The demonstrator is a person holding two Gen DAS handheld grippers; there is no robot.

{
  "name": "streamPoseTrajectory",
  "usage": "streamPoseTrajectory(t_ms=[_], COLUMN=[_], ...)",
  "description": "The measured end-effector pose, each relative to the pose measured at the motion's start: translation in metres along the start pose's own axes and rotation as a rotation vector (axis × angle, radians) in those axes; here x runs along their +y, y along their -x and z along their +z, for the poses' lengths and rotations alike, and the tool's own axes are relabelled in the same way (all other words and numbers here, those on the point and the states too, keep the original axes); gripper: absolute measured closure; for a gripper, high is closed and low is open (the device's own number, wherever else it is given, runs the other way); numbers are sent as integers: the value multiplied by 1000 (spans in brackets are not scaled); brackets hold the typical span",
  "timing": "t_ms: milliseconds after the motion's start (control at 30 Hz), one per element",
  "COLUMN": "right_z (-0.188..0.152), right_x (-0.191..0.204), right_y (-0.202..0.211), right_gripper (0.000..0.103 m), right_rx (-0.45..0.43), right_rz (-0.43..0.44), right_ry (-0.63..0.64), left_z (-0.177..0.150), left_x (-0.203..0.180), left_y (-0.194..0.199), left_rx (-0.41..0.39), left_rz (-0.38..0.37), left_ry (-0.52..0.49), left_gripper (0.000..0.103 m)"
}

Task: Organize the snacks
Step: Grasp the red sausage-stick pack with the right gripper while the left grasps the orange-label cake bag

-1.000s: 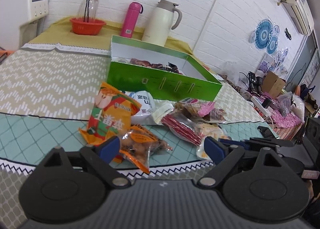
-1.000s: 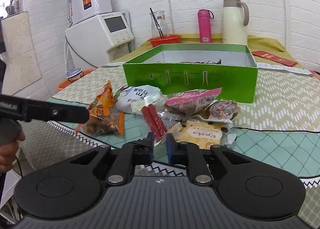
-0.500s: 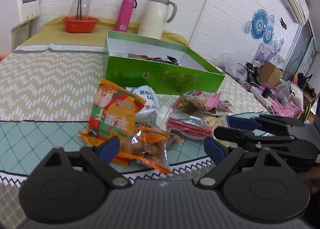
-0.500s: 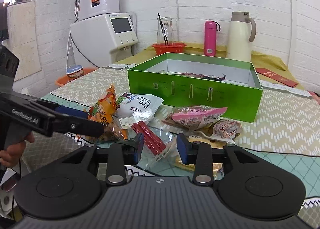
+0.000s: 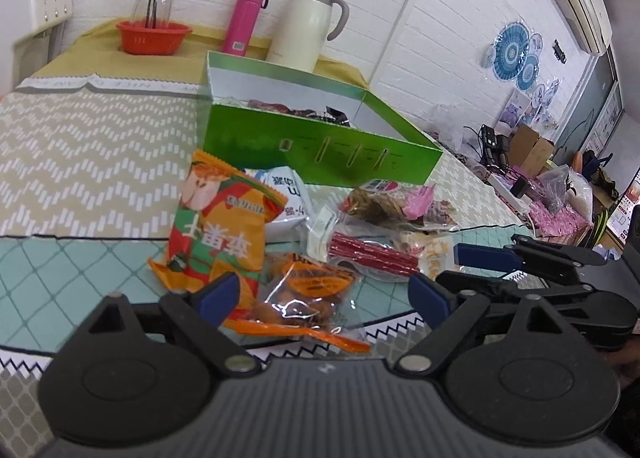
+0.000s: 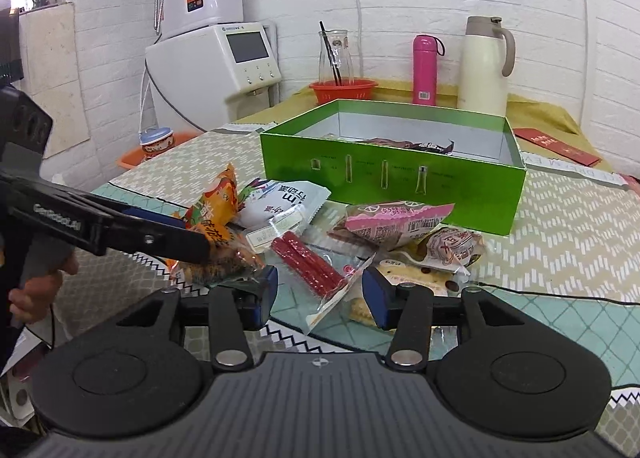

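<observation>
A pile of snack packets lies in front of an open green box [image 5: 320, 150] [image 6: 392, 182] that holds a few dark snacks. My left gripper [image 5: 324, 294] is open around a clear orange nut packet [image 5: 308, 298], beside a tall orange packet [image 5: 220, 234]. My right gripper [image 6: 318, 290] is open, its jaws either side of a clear packet of red sausage sticks [image 6: 308, 262] [image 5: 372, 254]. A pink packet [image 6: 396, 218], a white packet [image 6: 280, 202] and a biscuit packet [image 6: 416, 282] lie close by. Each gripper shows in the other's view.
Behind the box stand a red basket with a glass jar [image 6: 344, 90], a pink flask [image 6: 425, 70] and a cream thermos jug [image 6: 484, 66]. A white appliance [image 6: 216, 70] stands at the left. The table's front edge runs just under both grippers.
My right gripper has opened from shut and moved forward over the sausage packet. My left gripper has moved closer to the orange nut packet, staying open.
</observation>
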State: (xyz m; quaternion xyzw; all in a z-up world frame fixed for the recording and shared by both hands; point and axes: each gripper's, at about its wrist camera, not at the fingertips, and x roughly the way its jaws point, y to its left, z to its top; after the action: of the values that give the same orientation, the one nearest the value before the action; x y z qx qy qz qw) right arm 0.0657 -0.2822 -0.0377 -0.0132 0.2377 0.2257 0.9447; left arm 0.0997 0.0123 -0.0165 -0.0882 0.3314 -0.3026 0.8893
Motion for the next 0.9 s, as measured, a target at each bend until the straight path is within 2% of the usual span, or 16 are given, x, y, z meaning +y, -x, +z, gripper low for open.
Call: streamPoseTrajectory(t_ms=[67, 133, 200, 300, 367, 400, 433, 567, 600, 667, 733, 767, 900], right_z=[-1, 1, 6, 10, 9, 7, 4, -7, -7, -2, 7, 10, 16], right_x=[0, 1, -1, -7, -10, -11, -10, 7, 11, 13, 11, 9, 18], right_y=[3, 4, 0, -11, -20, -22, -22, -9, -4, 3, 3, 1, -18], right_gripper=[14, 2, 0, 2, 33, 54, 55, 59, 58, 48, 19, 14, 10], right_rx=[-6, -22, -37, -39, 2, 25, 40, 73, 72, 44, 18, 9, 50], right_rz=[-7, -29, -56, -59, -60, -46, -19, 125, 132, 95, 54, 39, 33], right_ry=[3, 26, 42, 39, 18, 1, -14, 20, 42, 73, 84, 83, 148], left_z=[-2, -5, -7, -9, -10, -11, -12, -16, -17, -16, -13, -11, -9], left_x=[2, 2, 2, 2, 2, 3, 4, 3, 3, 2, 1, 1, -5], left_y=[-4, -6, -6, -3, -3, -3, -3, 6, 8, 14, 19, 20, 15], left_rx=[14, 22, 23, 15, 18, 26, 37, 42, 42, 21, -16, -23, -9], left_rz=[-9, -11, -14, -13, -10, -13, -18, -11, -9, 11, 23, 23, 30], left_ry=[10, 16, 25, 36, 39, 39, 36, 16, 13, 17, 18, 17, -22], left_gripper=[13, 13, 13, 15, 25, 36, 42, 42, 42, 28, 25, 25, 27])
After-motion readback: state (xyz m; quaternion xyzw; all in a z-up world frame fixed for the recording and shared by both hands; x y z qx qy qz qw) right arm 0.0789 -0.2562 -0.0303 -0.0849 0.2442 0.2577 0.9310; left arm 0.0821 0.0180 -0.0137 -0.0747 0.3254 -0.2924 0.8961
